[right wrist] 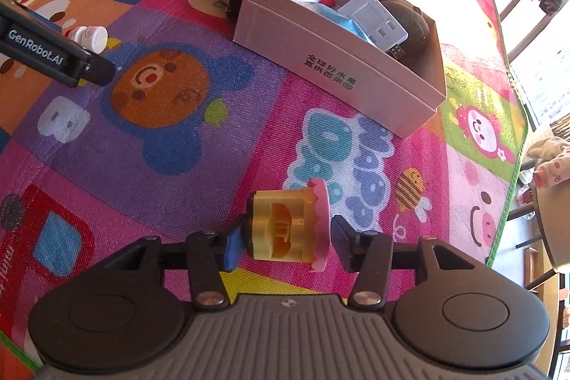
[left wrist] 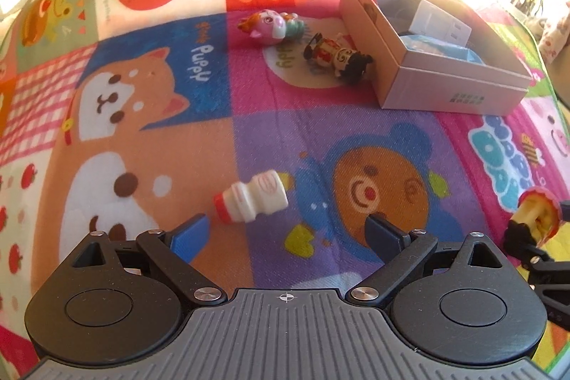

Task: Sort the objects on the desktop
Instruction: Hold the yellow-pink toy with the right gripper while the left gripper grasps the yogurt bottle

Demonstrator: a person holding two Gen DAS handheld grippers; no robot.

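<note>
Box (right wrist: 356, 88) is holding several items already, while left gripper (left wrist: 288, 230), spread, is nearing bottle (left wrist: 253, 198); right gripper (right wrist: 285, 237) is seemingly loosely bracketing cupcake toy (right wrist: 285, 223); two figurines (left wrist: 306, 41) are waiting far.

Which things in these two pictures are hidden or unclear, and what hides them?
- Left wrist view: the box hides most of its contents behind its near wall; glare washes out the far end.
- Left wrist view: the right gripper is cut off by the right edge.
- Right wrist view: the small bottle is partly behind the left gripper's body.
- Right wrist view: whether the fingers press the yellow and pink toy is unclear.
</note>
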